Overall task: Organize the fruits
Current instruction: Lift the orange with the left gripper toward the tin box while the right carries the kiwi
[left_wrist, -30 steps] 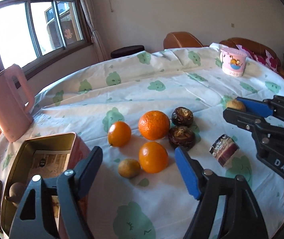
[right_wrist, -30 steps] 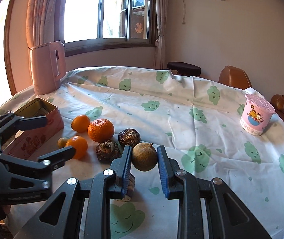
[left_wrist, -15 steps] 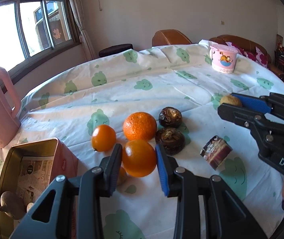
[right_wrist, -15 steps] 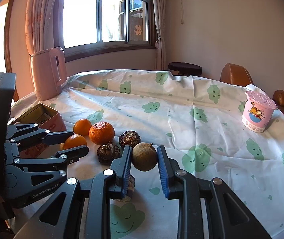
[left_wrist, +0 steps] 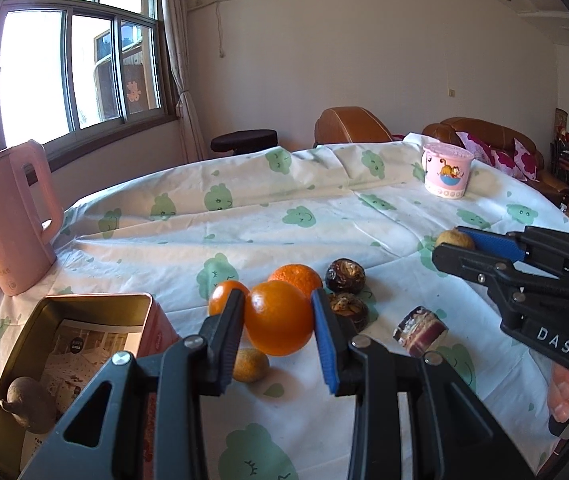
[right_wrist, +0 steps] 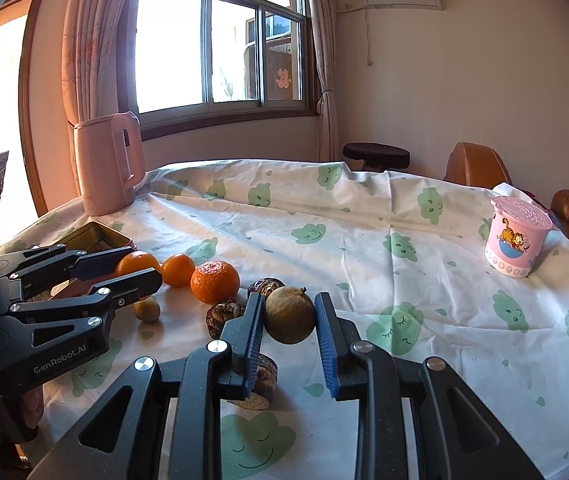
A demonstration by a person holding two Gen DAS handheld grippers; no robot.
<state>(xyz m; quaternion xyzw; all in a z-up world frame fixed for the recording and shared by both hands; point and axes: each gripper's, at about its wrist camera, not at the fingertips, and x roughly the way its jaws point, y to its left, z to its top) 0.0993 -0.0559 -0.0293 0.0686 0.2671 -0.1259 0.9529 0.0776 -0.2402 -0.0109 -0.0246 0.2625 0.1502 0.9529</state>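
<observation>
Left hand-held gripper (left_wrist: 277, 320) clamps an orange (left_wrist: 278, 317) just above the desk (left_wrist: 244, 220), beside the open tin (left_wrist: 84, 340). Right hand-held gripper (right_wrist: 289, 320) clamps a round brown fruit (right_wrist: 290, 314) (stem end tilted up, no clear long axis). Farther back sit two more oranges (right_wrist: 215, 282).

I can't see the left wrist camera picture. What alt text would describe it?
The left gripper jaws clamp an orange above a cloud-print tablecloth. More fruit lies behind it, and an open tin stands to the left.
</observation>
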